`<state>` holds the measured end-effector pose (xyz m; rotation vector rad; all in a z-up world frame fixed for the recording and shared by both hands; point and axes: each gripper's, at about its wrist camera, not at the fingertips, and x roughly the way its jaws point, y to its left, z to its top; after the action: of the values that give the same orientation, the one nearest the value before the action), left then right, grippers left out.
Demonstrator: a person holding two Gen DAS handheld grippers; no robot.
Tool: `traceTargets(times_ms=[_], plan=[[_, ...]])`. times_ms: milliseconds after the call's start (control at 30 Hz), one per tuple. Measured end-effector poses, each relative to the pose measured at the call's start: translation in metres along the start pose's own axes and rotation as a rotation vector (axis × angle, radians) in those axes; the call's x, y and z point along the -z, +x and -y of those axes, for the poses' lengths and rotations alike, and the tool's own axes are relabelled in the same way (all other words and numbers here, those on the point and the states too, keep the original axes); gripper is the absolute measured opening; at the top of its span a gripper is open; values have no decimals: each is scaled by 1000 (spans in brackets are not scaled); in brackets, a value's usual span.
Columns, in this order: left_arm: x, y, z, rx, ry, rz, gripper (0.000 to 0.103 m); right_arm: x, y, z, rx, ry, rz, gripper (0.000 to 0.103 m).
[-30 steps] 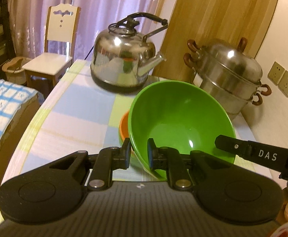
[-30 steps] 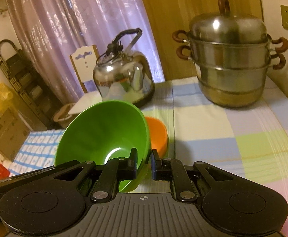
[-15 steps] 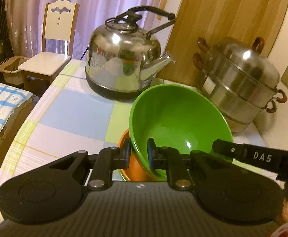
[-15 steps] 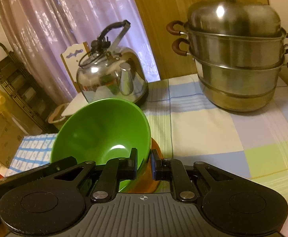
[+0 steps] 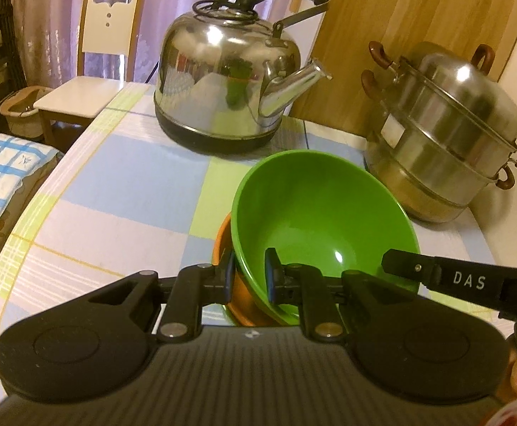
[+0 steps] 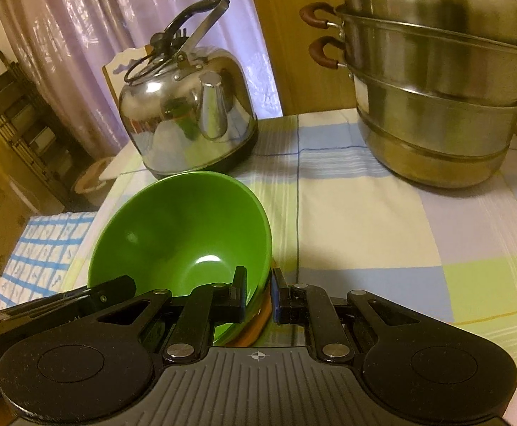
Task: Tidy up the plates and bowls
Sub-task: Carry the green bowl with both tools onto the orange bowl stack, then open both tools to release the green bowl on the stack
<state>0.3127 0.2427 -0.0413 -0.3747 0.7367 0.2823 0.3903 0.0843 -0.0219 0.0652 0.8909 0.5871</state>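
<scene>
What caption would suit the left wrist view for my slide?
Left gripper clamps the green bowl rim, tilted over an orange bowl, near a steel kettle.

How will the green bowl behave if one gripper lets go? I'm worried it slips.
The green bowl looks glossy, so probably slippery on its thin rim. It's tilted over the orange bowl, so it would likely tip or drop in. It seems rigid plastic, probably light.
</scene>
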Motion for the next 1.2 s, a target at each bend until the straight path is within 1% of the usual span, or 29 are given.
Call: traceTargets(times_ms=[133,367,400,467,500,533,600,800,900,967,1033,1100,1167,1200], plan=[[2,0,-2,-3,-4,-5,15,2,5,-2,0,-9,-20,13],[3,0,-3,-1,-5,-2,16,3,4,-3,9,-22,-21,14],[3,-1,-4,2,-10,0,16,3,5,-3,11,-27,-23,14],[4,-1,-7,-6,-31,10,21,3,6,-4,14,-28,-20,15],[3,-2,-8,-3,-35,13,21,3,6,-2,6,-18,-15,21],[2,-3,-9,-4,-39,16,21,3,6,0,-4,-1,-9,42],[2,-5,-11,-8,-45,25,21,3,4,4,-17,34,8,65],[1,-7,-12,-4,-57,36,21,0,-1,8,-16,53,34,65],[2,-9,-13,-1,-64,42,25,0,-2,7,-14,42,37,65],[2,-11,-13,-4,-66,49,25,2,-3,6,-13,39,38,65],[2,-14,-14,3,-75,56,27,3,-4,6,-13,35,43,65],[3,-19,-14,3,-78,63,34,4,-8,7,-11,30,48,65],[3,-24,-13,10,-77,72,34,5,-13,8,-9,30,62,65],[4,-28,-13,15,-79,78,37,5,-16,8,-8,30,68,65]])
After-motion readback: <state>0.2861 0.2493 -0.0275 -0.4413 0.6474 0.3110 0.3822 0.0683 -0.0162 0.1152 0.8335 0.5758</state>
